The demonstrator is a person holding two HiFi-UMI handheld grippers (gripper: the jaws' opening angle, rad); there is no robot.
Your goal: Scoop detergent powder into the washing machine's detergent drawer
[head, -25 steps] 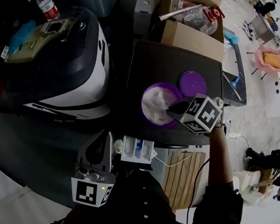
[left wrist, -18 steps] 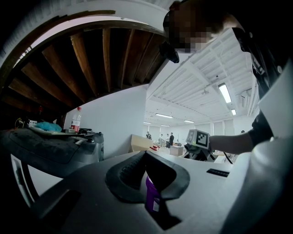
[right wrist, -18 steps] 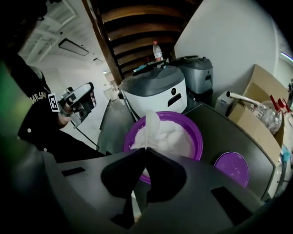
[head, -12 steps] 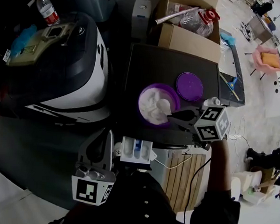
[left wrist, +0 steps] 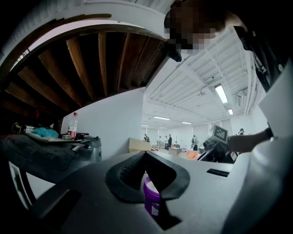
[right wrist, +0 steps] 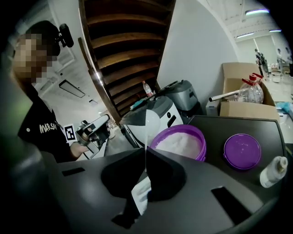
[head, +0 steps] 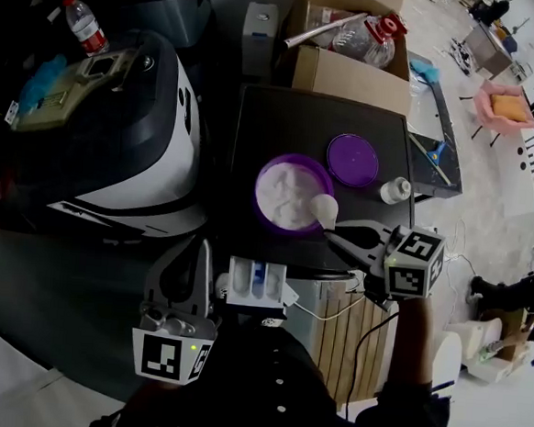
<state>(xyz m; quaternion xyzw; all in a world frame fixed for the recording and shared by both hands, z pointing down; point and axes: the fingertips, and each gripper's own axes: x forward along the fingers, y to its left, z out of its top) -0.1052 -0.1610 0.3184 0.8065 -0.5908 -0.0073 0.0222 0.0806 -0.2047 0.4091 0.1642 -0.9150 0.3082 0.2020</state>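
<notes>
We hold the right hand-held gripper point(head: 338, 228) clamped on the thin handle of a white scoop point(head: 324, 208). The scoop's bowl sits at the near right rim of the purple tub point(head: 258, 191), which is full of white detergent powder point(head: 287, 193). The tub stands open on the dark surface point(head: 256, 124), with its purple lid point(head: 352, 159) just beside it and a small white bottle point(head: 395, 189) near the lid. Our left hand-held gripper point(head: 197, 256), jaws together on nothing, hovers just beside the white detergent drawer point(head: 257, 284). The drawer juts out below the surface's near edge, apart from the scoop.
</notes>
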